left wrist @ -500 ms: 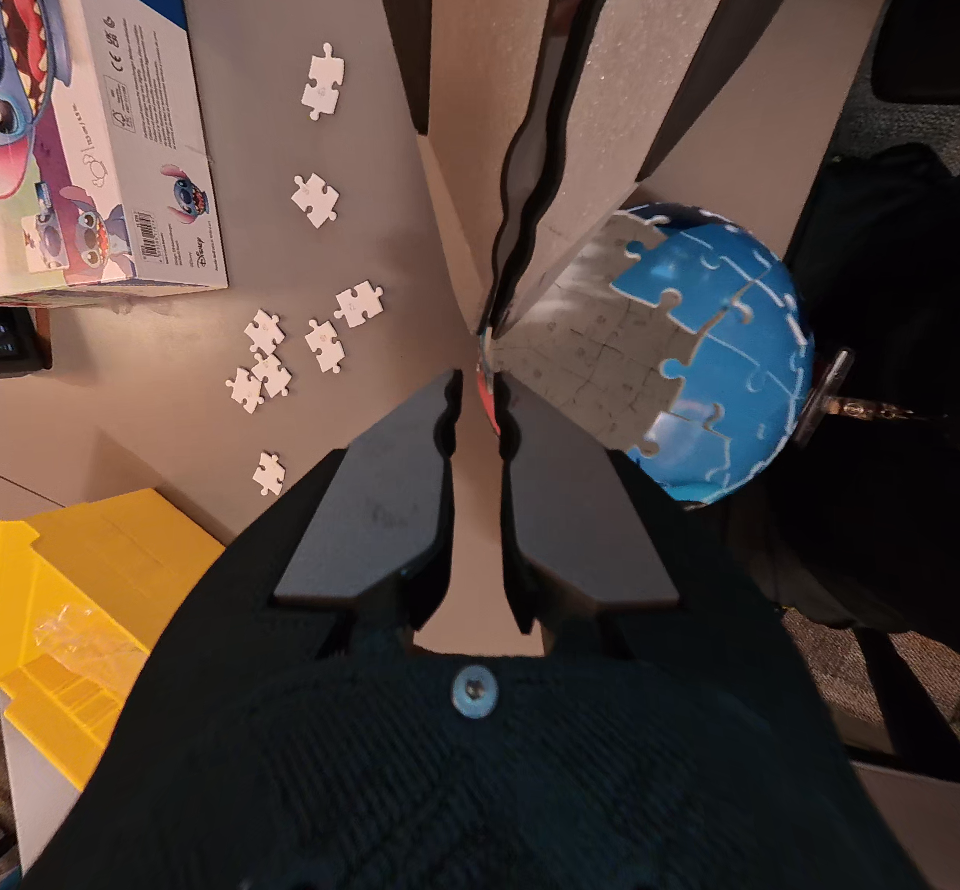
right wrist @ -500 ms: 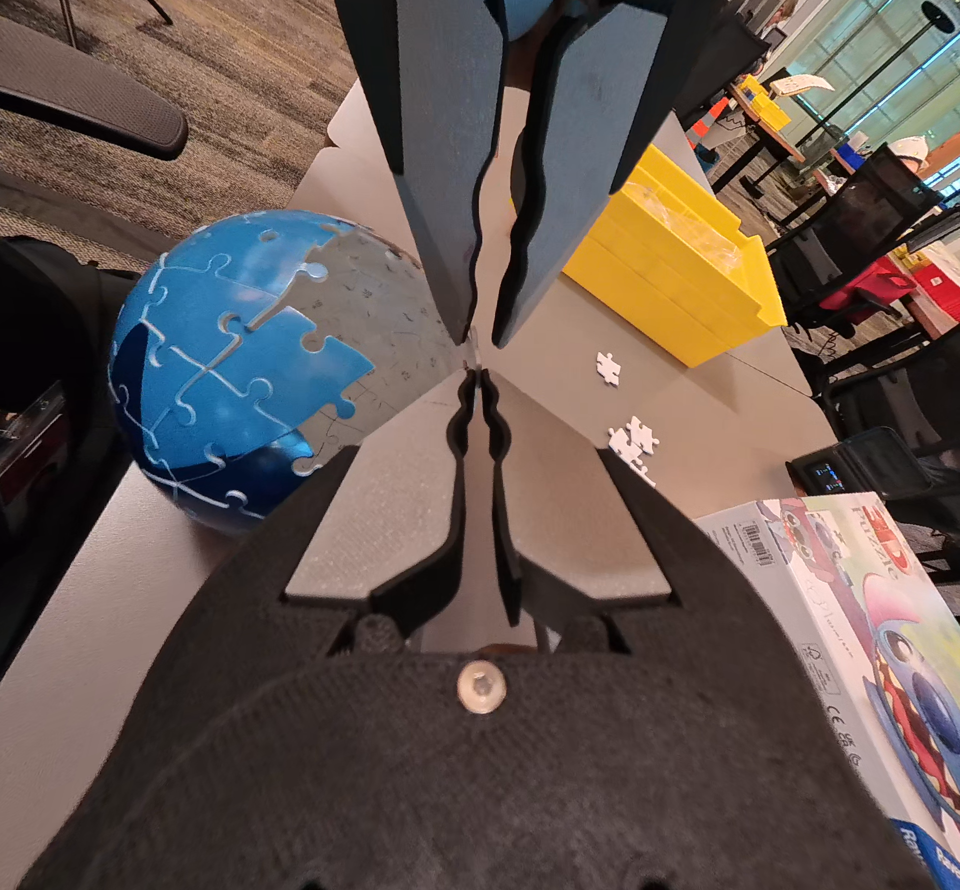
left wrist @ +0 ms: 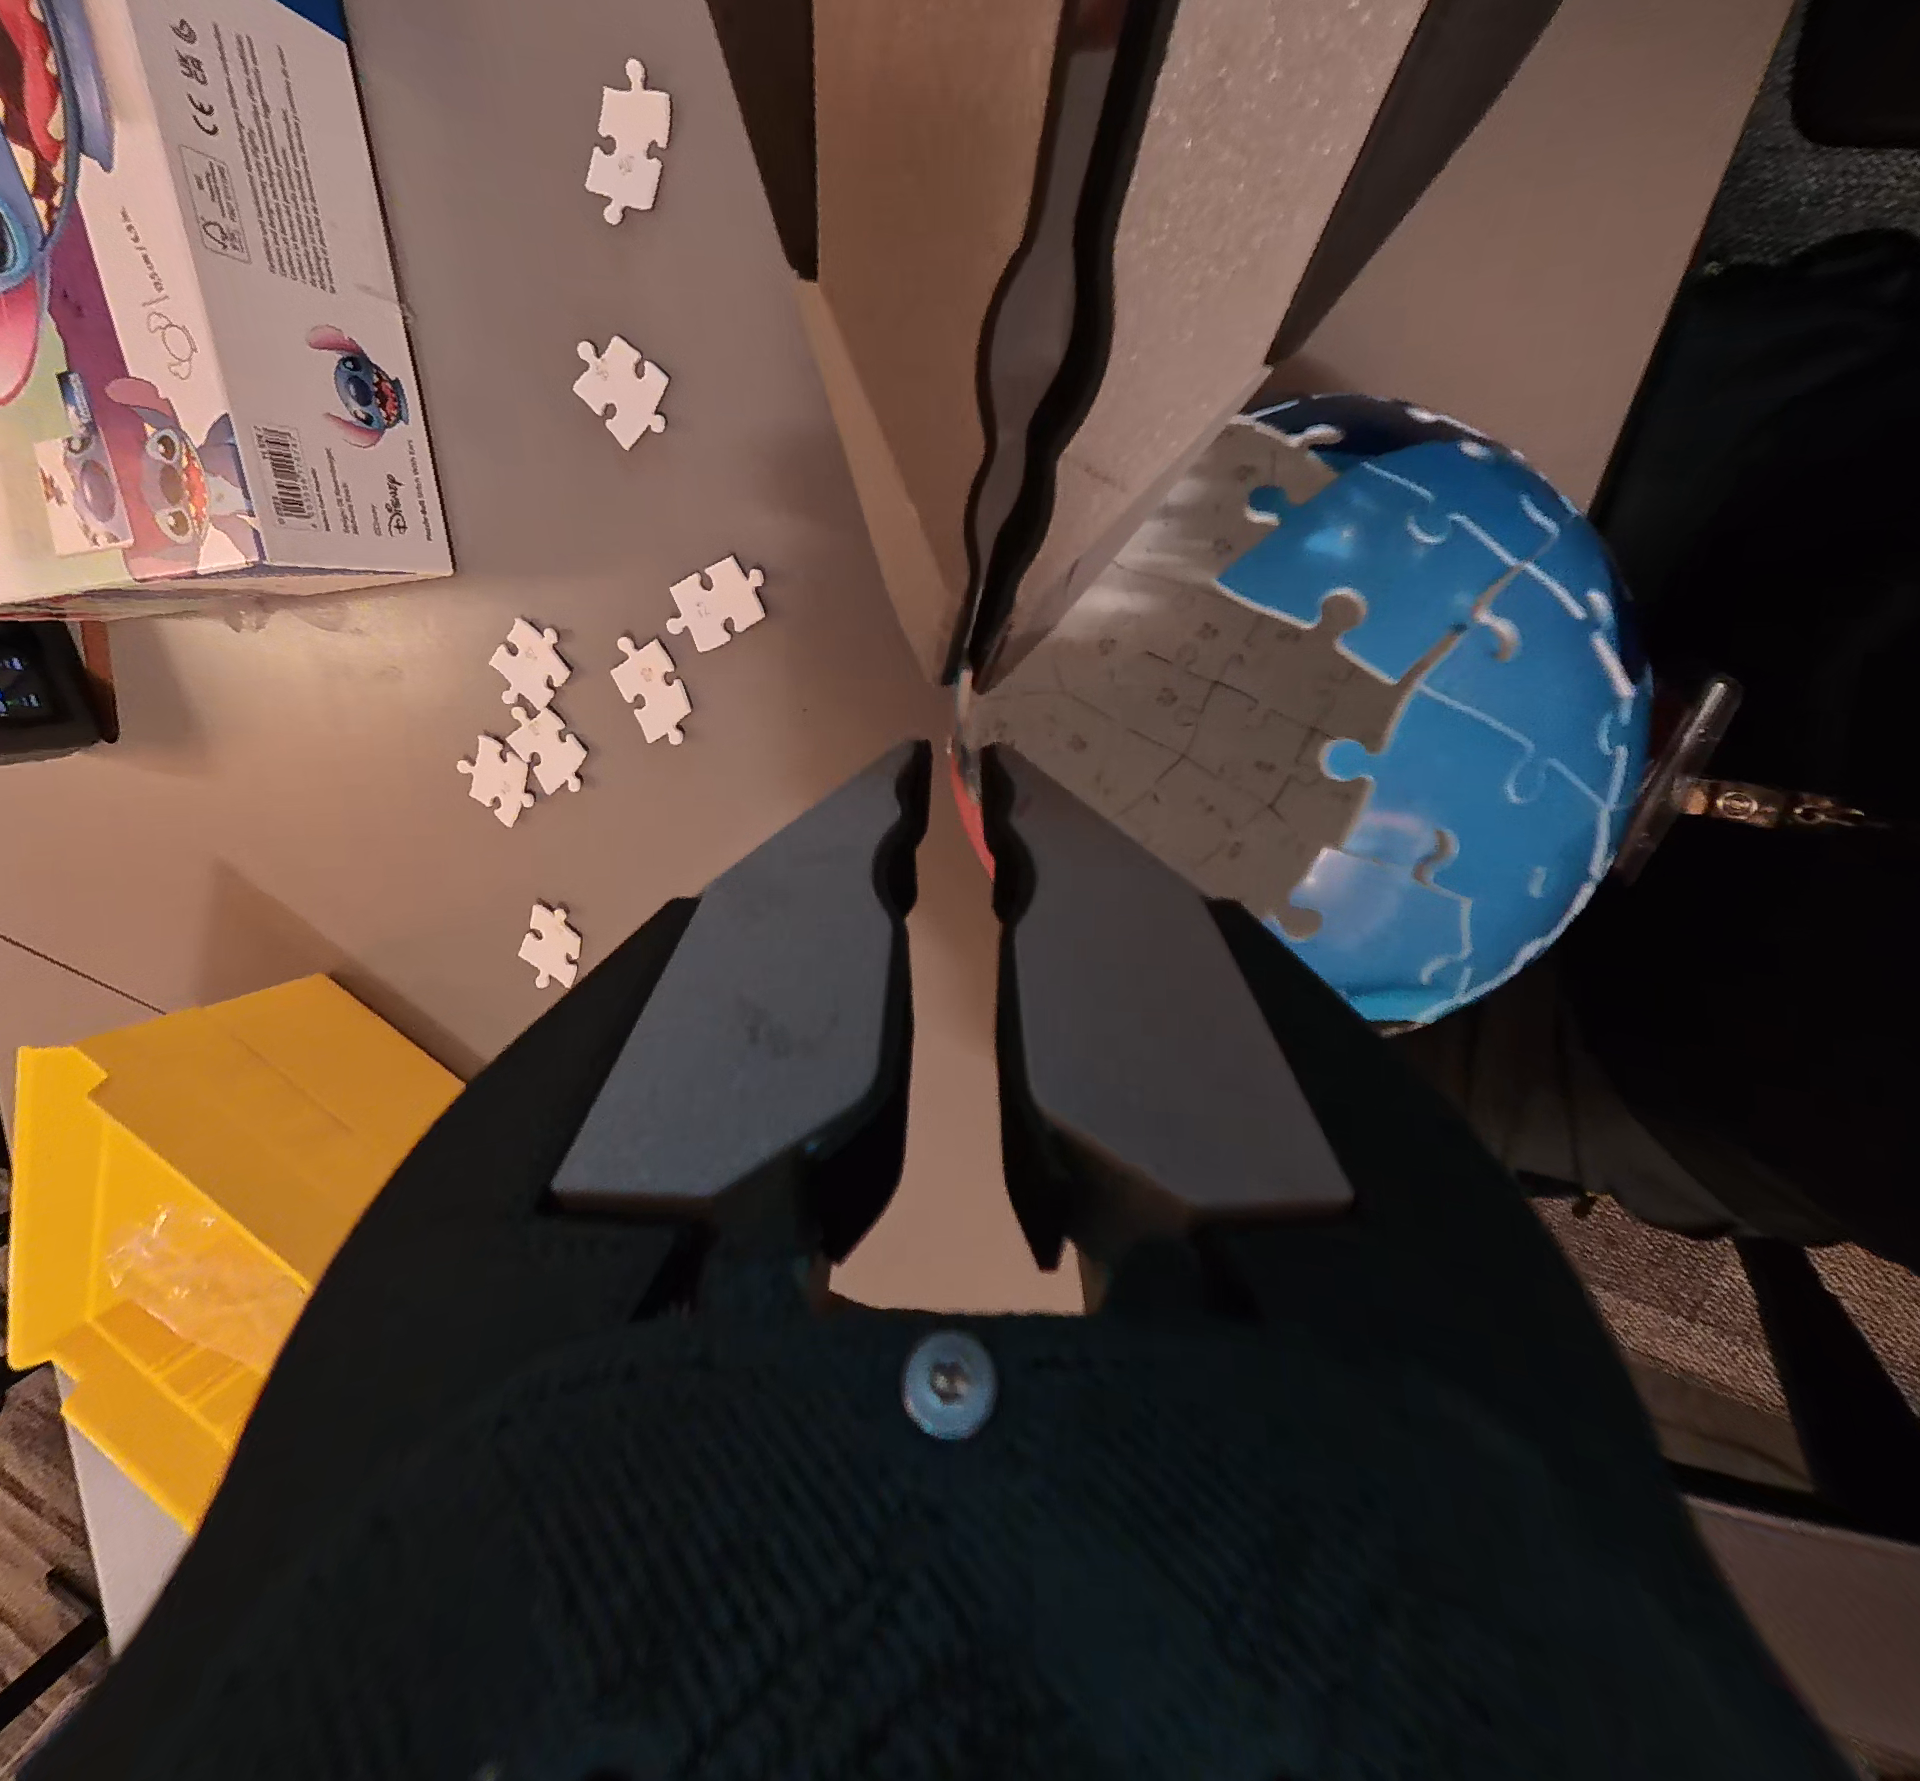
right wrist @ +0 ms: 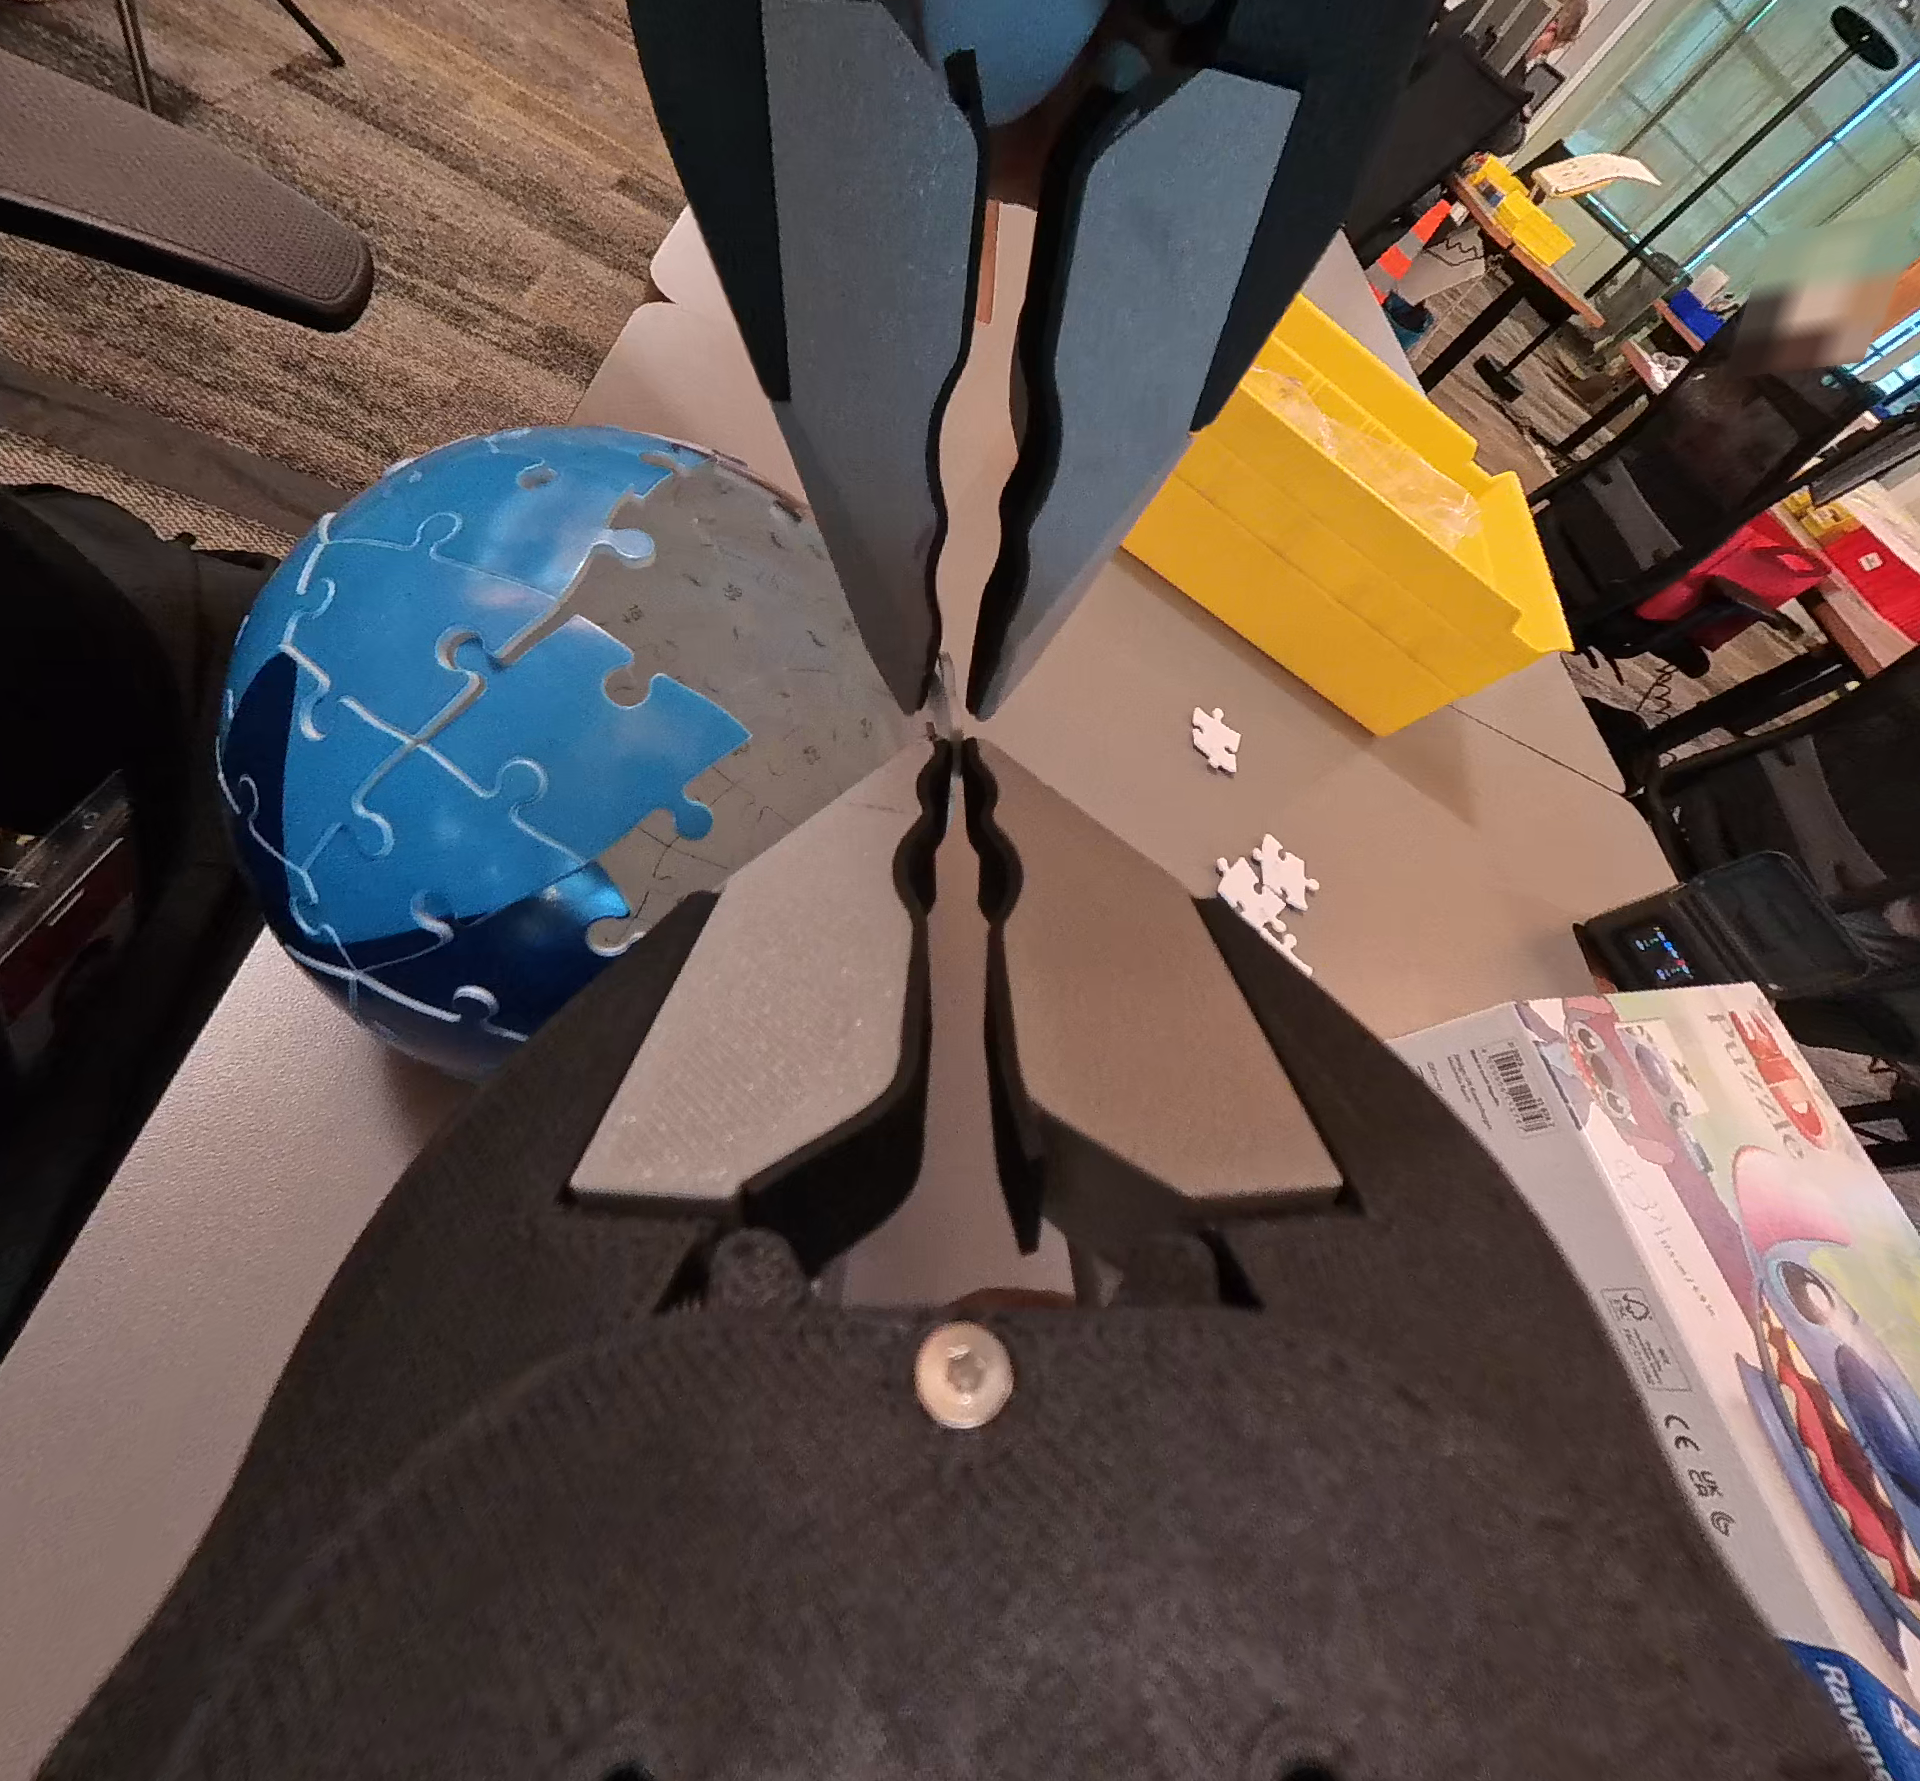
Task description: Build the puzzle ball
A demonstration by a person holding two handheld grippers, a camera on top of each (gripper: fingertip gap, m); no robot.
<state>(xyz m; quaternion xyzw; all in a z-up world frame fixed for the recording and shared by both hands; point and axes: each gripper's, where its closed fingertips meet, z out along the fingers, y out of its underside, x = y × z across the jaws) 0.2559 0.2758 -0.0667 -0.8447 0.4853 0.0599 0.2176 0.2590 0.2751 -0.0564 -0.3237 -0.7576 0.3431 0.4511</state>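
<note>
Both grippers meet tip to tip above the grey table [left wrist: 436, 297], pointing at each other from opposite ends. Left gripper [left wrist: 958, 767] has its jaws drawn nearly together, and a thin sliver with a red edge, a puzzle piece [left wrist: 975, 801] seen edge-on, sits between the tips; it looks pinched there, though the piece is mostly hidden. Right gripper [right wrist: 948, 749] comes in from the far side with its jaws also nearly closed at the tips, and a small pale sliver shows right where the two pairs of tips meet; whether the right one actually grips it I cannot tell.

Beside the meeting point sits the puzzle ball [left wrist: 1455, 692], resting on the table near its edge, just beside the tips. Its blue pieces cover the far half, while the grey inner shell is still bare on the side facing the grippers.

Loose white pieces [left wrist: 644, 682] lie face down, scattered on the table on the other side of the grippers from the ball. Beyond them are the puzzle box [left wrist: 208, 277] and a yellow bin [left wrist: 208, 1160].
</note>
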